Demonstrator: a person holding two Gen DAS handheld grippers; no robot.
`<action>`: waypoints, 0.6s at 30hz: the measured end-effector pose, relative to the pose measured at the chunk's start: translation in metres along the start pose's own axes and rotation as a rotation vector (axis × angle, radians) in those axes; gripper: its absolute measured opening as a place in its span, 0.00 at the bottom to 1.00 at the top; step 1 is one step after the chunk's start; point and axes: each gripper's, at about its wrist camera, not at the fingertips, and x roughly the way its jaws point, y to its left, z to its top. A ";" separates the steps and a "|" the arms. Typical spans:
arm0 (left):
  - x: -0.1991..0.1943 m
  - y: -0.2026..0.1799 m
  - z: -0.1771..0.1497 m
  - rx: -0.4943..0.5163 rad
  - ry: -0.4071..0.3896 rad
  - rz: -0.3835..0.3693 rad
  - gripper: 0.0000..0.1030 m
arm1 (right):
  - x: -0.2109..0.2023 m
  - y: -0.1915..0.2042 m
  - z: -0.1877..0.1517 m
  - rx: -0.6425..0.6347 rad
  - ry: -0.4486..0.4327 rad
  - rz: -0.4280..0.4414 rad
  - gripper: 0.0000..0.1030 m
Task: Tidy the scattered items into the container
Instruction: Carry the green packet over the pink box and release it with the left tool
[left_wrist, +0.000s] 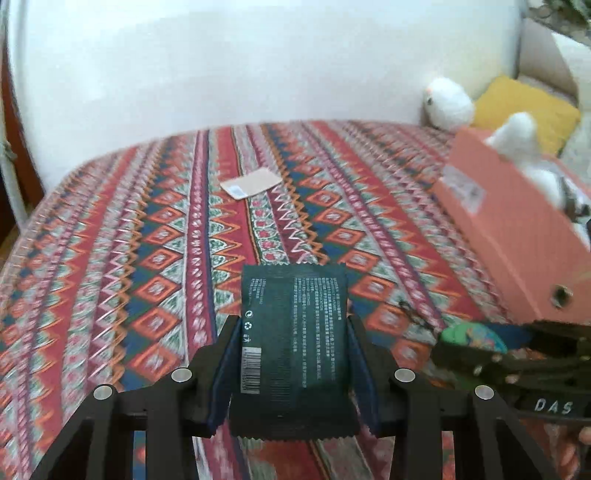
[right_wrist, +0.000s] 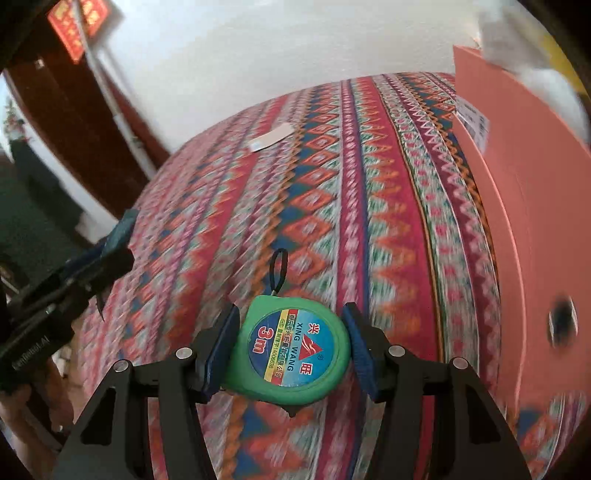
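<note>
Start at the left edge of the counter (left_wrist: 110, 229), draped in a red, orange and blue zigzag-patterned woven cloth: it curves away toward the white wall with nothing standing on it, so you have open room across that whole left half. Toward the far edge, near the middle, lies a small flat beige card with a white label (left_wrist: 250, 183), well apart from everything else.

Your left gripper (left_wrist: 291, 369) has its jaws closed on a dark green foil sachet with white print and a barcode (left_wrist: 293, 339); the blue pads press its two long sides and the sachet's crimped top edge points toward the far edge. It is lifted clear of the cloth, over the near middle of the counter.

Moving right, your right gripper (right_wrist: 291, 354) has its jaws clamped on a round green plastic tape measure with a blue, red and yellow "3m" label (right_wrist: 291, 350). Its black wrist loop (right_wrist: 277, 269) sticks out ahead. In the left wrist view this gripper sits just beside the left one, toward the near right corner.

Along the right edge stands the salmon-pink cardboard box (left_wrist: 509, 236), its long wall facing you, with a white label on the wall and a round hole in the end. White plush toys (left_wrist: 524, 147) rise over its rim. The strip of cloth between the tape measure and the box wall is bare.
</note>
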 end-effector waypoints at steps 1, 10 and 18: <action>-0.013 -0.005 -0.004 0.004 -0.007 0.002 0.46 | -0.012 0.004 -0.007 -0.007 -0.006 0.008 0.58; -0.103 -0.073 -0.008 0.072 -0.130 -0.008 0.46 | -0.136 0.023 -0.035 -0.071 -0.179 0.003 0.58; -0.113 -0.157 0.017 0.162 -0.169 -0.141 0.46 | -0.250 -0.009 -0.052 -0.039 -0.383 -0.100 0.57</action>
